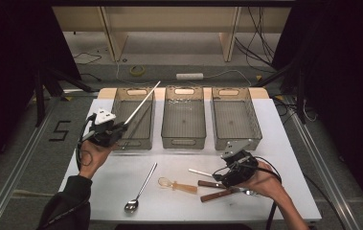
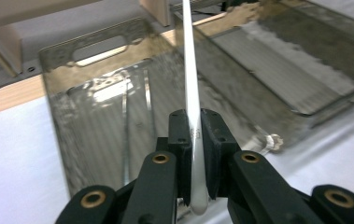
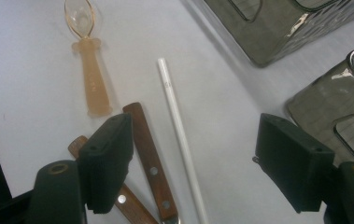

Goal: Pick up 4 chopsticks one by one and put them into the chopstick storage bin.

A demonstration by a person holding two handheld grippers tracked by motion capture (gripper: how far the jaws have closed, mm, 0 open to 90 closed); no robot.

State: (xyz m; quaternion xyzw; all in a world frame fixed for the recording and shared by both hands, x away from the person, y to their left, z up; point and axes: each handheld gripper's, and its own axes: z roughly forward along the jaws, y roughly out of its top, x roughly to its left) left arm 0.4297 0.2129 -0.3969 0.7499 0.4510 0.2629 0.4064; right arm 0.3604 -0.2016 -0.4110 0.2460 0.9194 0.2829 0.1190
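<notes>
My left gripper (image 1: 116,128) (image 2: 196,135) is shut on the low end of a long white stick (image 1: 143,100) (image 2: 188,65). The stick slants up and away over the left grey bin (image 1: 132,143) (image 2: 72,140). My right gripper (image 1: 223,178) (image 3: 200,156) hangs open just above the table, its jaws wide apart. Between and below them lies a second white stick (image 1: 200,171) (image 3: 178,130), untouched. Beside it lie two wooden-handled utensils (image 1: 215,184) (image 3: 150,161), crossed. An amber translucent spoon (image 1: 176,185) (image 3: 89,70) lies to their left.
Three grey bins stand in a row at the back of the white table (image 1: 289,163): left, middle (image 1: 183,142) and right (image 1: 255,120). A metal spoon (image 1: 141,189) lies near the front edge. The right gripper's cable trails off the front right.
</notes>
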